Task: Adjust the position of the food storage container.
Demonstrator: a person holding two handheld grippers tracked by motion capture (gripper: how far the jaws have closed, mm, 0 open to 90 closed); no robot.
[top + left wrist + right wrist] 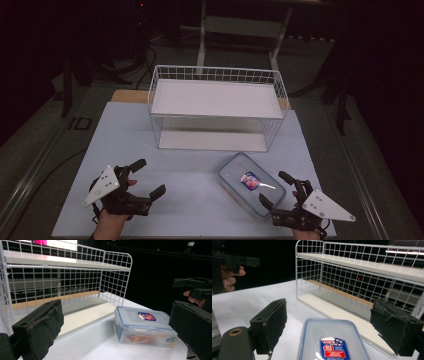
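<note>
Table: pale blue-white rectangular tabletop point(150, 150), bearing all items below.

Rack: white wire-grid shelf unit point(217, 107) with two flat white boards, standing at the far middle of the table; its open front faces the person. Both boards bare.

Box: clear rectangular plastic food container with a blue-rimmed snap lid and a red-and-blue label point(251, 184), lying flat and lid-up near the front right of the table, just in front of the rack's right end, apart from it.

Left gripper point(149, 178): black two-jaw tool held low at the front left, jaws spread wide, nothing between them, well apart from the box.

Right gripper point(276, 189): same make, at the front right, jaws wide and empty; in the right gripper view the box lies between and just beyond them, untouched.

Handling note, as a judgement: the box looks bound for the rack. The right gripper should straddle the short width squarely, grip the walls below the lid rim, keep the box level, and clear the wire front edge when entering the lower board.
</note>
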